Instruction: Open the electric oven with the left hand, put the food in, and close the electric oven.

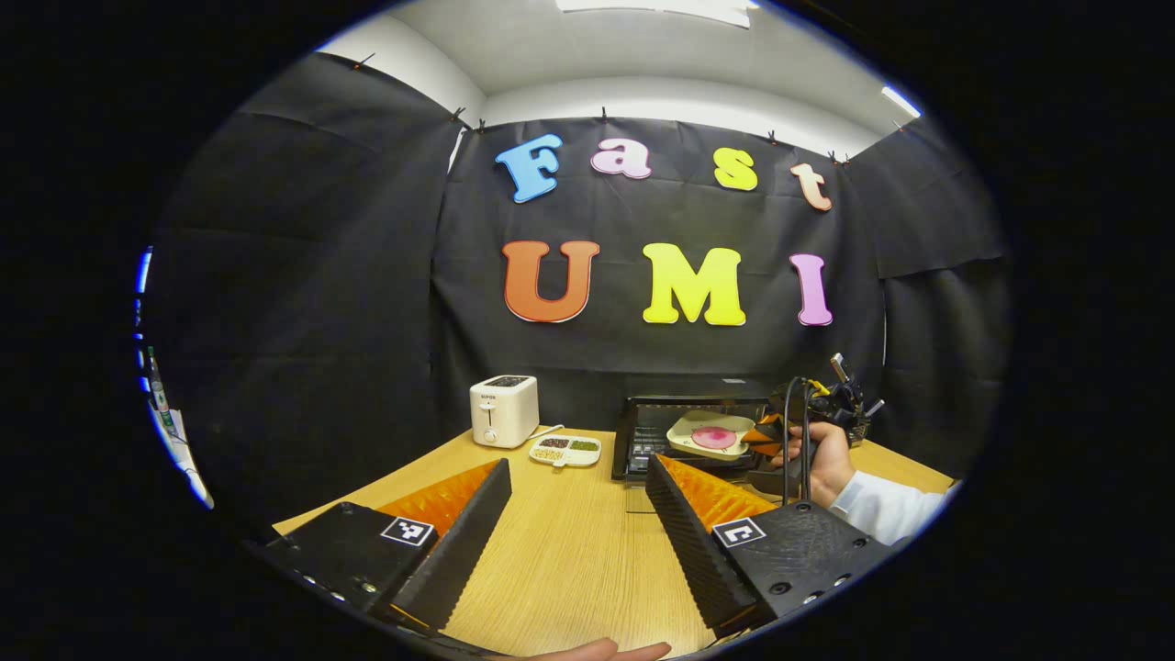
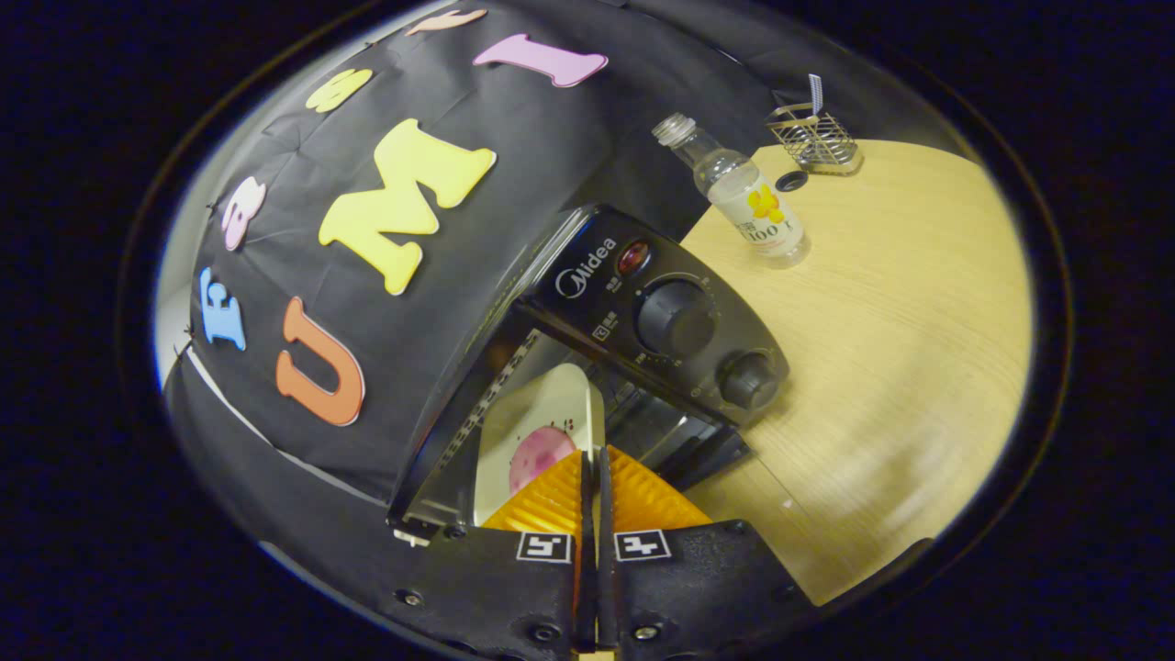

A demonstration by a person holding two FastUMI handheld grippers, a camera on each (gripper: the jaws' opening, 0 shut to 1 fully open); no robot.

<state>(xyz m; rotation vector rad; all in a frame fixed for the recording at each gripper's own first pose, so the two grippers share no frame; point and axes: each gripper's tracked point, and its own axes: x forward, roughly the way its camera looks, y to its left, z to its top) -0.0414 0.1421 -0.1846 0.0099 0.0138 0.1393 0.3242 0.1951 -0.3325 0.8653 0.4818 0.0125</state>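
The black electric oven [image 1: 643,431] stands at the back of the wooden table [image 1: 569,551], its door down and its cavity open. A white plate [image 1: 698,427] with a pink slice of food [image 1: 714,438] hangs at the oven's mouth. A hand [image 1: 826,459] holds my right gripper [image 1: 762,433], which pinches the plate's rim. In the right gripper view, the right gripper [image 2: 592,452] is shut on the plate [image 2: 551,404], with the food [image 2: 540,456] just inside the oven [image 2: 679,312]. My left gripper [image 1: 578,468] is open over the table, well short of the oven.
A white toaster [image 1: 503,410] and a small divided dish [image 1: 565,450] sit left of the oven. To the oven's right stand a clear bottle [image 2: 748,197], its black cap [image 2: 791,180] and a wire rack [image 2: 815,138]. Bare tabletop lies around them.
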